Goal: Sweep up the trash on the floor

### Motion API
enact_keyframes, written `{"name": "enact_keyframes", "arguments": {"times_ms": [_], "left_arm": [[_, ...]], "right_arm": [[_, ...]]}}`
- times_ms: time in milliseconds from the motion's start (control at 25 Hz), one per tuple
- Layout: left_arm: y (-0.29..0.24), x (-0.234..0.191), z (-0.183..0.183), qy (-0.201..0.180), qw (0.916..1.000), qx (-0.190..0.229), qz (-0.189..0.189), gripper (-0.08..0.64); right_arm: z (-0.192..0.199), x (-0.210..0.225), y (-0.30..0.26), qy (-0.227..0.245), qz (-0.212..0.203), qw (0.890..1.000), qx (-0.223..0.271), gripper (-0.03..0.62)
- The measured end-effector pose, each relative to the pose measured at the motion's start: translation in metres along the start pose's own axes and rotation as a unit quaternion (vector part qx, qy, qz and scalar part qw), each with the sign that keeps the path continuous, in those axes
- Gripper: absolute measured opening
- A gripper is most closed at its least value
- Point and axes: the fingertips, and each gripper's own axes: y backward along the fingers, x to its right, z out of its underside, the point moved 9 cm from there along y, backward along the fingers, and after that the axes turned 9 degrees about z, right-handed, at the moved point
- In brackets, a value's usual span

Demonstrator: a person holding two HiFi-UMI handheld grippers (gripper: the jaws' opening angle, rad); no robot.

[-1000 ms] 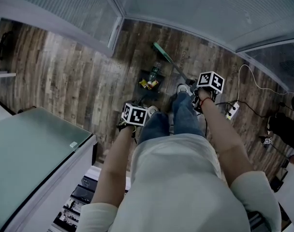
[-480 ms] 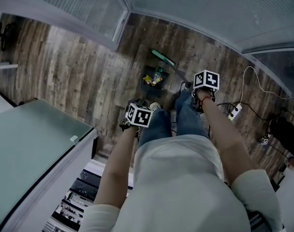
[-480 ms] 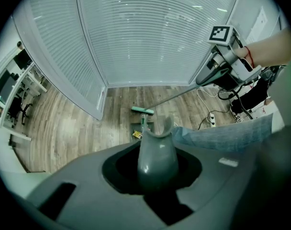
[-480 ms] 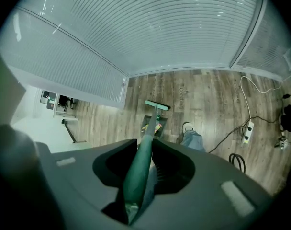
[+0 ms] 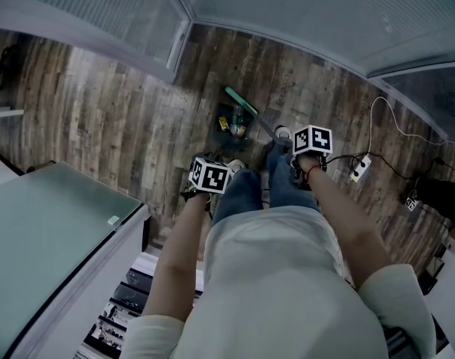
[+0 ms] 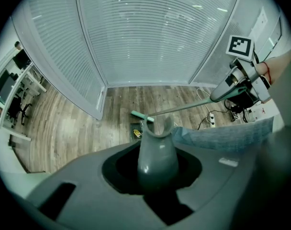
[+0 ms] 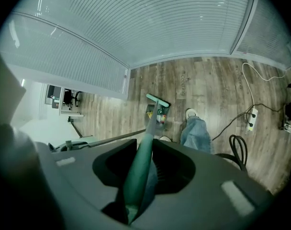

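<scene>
With the right gripper [image 5: 306, 146] pinching the slim green broom handle [image 7: 138, 174] and the left gripper [image 5: 205, 182] shut tight round the grey plastic dustpan handle with the forked top [image 6: 157, 151], work in short, low strokes. Draw the flat green broom head [image 5: 240, 102] toward the dark long-handled dustpan [image 5: 233, 127], set on the wood-plank floor [image 5: 108, 118] well beyond the far right corner of the grey glass-topped bench [image 5: 55, 230] and near the meeting of the two glass walls. Press the pan's lip flat to the boards through the left grip, so that nothing slides under. Mind the load inside the pan: a yellow wrapper [image 6: 137, 132] and what looks like a small bottle [image 7: 160, 117], lying just short of the broom head. Avoid a hard flick, likely to bounce light scraps back out, and hold off tilting the pan until the last stroke ends. Steer clear of the white power strip [image 5: 360, 169] and its cable, well off to the right.

Hidden in the head view beneath the marker cubes: both sets of jaw tips, readable only in the gripper views. Too small to name with confidence: the pieces of trash. Impossible to tell whether the broom head touches the pan's rim or stops just beside it, or whether any scrap lies outside the pan, with part of the floor masked by the person's legs. Cut off at the lower left: most of the bench.
</scene>
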Motion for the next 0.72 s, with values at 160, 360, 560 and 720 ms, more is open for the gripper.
{"name": "enact_keyframes", "arguments": {"times_ms": [160, 360, 560, 720], "left_arm": [[0.0, 0.003, 0.0, 0.0, 1.0, -0.001, 0.003, 0.098], [0.003, 0.005, 0.002, 0.001, 1.0, 0.0, 0.009, 0.098], [0.003, 0.005, 0.004, -0.001, 1.0, 0.003, 0.008, 0.098], [0.003, 0.006, 0.006, -0.003, 1.0, 0.003, 0.007, 0.097]], "right_arm": [[0.016, -0.003, 0.0, 0.017, -0.008, 1.0, -0.007, 0.11], [0.034, -0.008, 0.0, 0.014, -0.017, 1.0, -0.014, 0.112], [0.043, -0.005, 0.008, -0.022, -0.038, 0.999, -0.004, 0.114], [0.041, 0.003, 0.019, -0.073, -0.063, 0.995, 0.014, 0.112]]}}
